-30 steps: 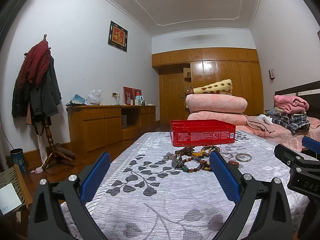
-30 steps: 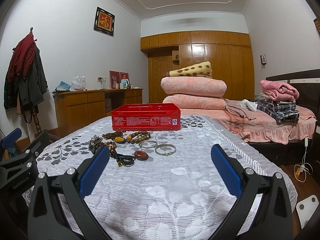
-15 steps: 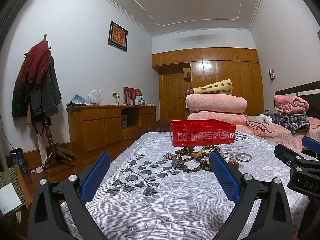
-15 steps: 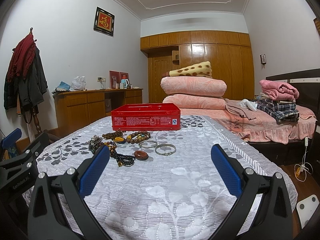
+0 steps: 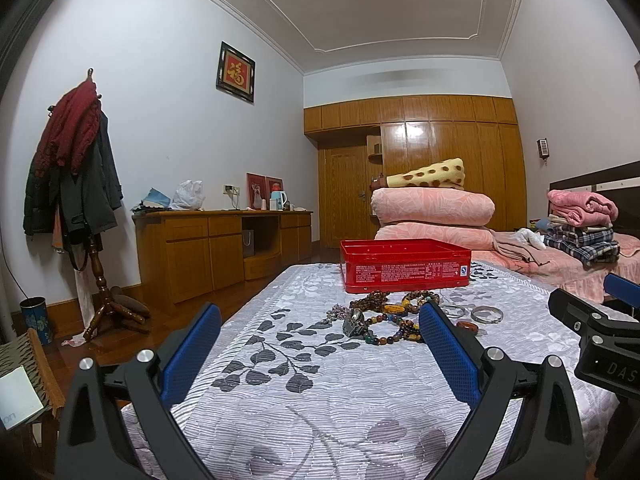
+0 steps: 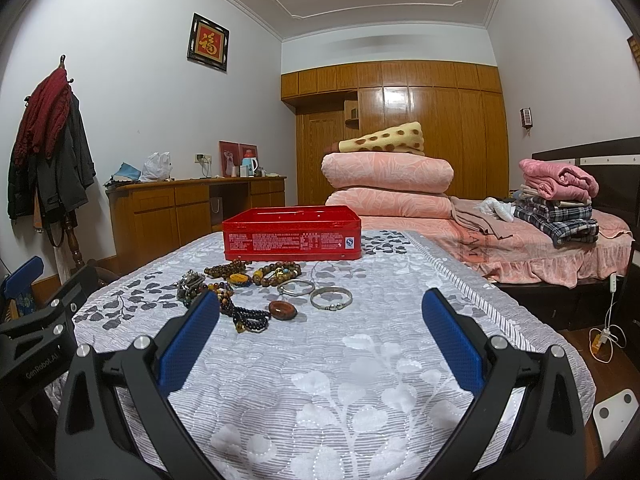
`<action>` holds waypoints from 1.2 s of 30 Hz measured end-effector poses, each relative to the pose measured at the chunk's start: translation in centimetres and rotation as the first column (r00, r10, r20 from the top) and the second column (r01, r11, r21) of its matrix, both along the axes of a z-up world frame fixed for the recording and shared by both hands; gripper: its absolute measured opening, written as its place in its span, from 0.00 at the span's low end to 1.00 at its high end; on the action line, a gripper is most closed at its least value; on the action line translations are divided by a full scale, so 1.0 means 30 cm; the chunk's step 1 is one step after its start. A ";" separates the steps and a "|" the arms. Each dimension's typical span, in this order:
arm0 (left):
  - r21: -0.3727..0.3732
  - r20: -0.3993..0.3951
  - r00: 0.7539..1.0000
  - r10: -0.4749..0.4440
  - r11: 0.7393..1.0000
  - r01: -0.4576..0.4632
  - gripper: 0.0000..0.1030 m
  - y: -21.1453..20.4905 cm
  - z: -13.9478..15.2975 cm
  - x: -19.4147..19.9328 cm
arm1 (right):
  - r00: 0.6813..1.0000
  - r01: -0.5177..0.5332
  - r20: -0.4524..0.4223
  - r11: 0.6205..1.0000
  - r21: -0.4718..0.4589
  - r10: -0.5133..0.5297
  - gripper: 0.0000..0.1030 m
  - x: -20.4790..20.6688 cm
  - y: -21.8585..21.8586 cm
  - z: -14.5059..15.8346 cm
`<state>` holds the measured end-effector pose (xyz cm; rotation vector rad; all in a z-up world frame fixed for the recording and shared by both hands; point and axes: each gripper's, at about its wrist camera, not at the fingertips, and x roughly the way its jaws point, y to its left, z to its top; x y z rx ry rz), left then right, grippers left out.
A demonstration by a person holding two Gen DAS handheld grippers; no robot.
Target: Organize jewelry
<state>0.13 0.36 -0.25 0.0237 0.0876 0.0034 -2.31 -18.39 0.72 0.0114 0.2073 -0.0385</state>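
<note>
While both tools hang low over the near end of the table, neither holds anything: the left gripper (image 5: 320,354) has its blue pads spread wide with only patterned cloth between them, and the right gripper (image 6: 322,342) is spread just as wide and just as bare. Beneath them the quilted grey tablecloth (image 6: 320,400) runs forward, with nothing on its near part.

Farther ahead lies the jewelry, loose on the cloth. Nearest the right gripper, just beyond its left fingertip, is a dark bead strand (image 6: 248,318), with a reddish-brown ring (image 6: 283,309) beside it and two silver bangles (image 6: 331,297) lying flat a little to the right. Behind those sit the amber and brown bead bracelets (image 6: 256,273) and a metal watch-like piece (image 6: 190,282).

From the left gripper the same heap (image 5: 390,320) lies ahead and to the right, partly behind its right finger. The scatter's long axis runs across the table, left to right. I judge the right gripper the nearer one for the ring and bangles, the left for the watch end.

Beyond the heap, close behind it, the open red tin (image 6: 292,234) stands, seemingly the place to put things; its inside is hidden.
</note>
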 end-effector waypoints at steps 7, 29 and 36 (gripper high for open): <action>0.000 0.000 1.000 0.000 1.000 0.000 0.94 0.001 -0.001 0.000 | 1.000 0.001 0.000 1.000 0.001 -0.001 0.95 0.001 -0.001 0.000; 0.001 -0.001 1.000 0.000 1.000 0.000 0.94 0.000 -0.001 0.001 | 1.000 0.000 -0.006 1.000 0.000 0.000 0.95 0.000 0.005 -0.002; -0.002 -0.015 1.000 0.003 1.000 -0.003 0.94 0.013 0.001 0.012 | 1.000 -0.003 -0.018 1.000 -0.001 0.003 0.95 0.009 -0.002 -0.005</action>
